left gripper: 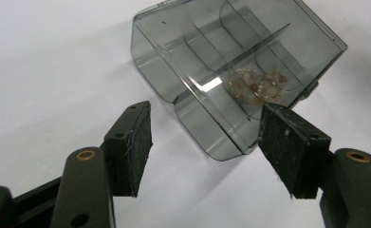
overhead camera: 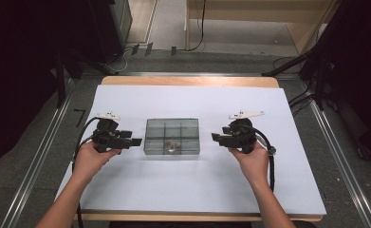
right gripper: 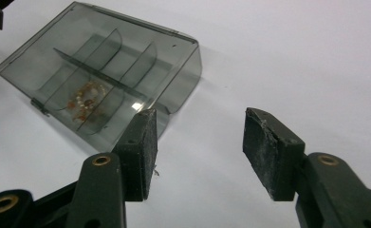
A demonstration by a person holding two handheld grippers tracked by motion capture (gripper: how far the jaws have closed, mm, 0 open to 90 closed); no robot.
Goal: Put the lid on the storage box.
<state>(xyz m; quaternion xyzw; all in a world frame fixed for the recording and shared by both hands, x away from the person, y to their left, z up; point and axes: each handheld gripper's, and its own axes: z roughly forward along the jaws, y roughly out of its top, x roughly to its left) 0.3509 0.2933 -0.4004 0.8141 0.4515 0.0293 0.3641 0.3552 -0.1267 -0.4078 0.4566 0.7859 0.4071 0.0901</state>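
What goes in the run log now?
left gripper: open, empty | right gripper: open, empty | lidded box: between them, beads inside

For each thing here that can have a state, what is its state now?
Compartment box: lid closed, flat on the white sheet, touched by neither gripper.
Bead bracelet: inside one compartment.
Left gripper: jaws open, nothing between them.
Right gripper: jaws open, nothing between them.
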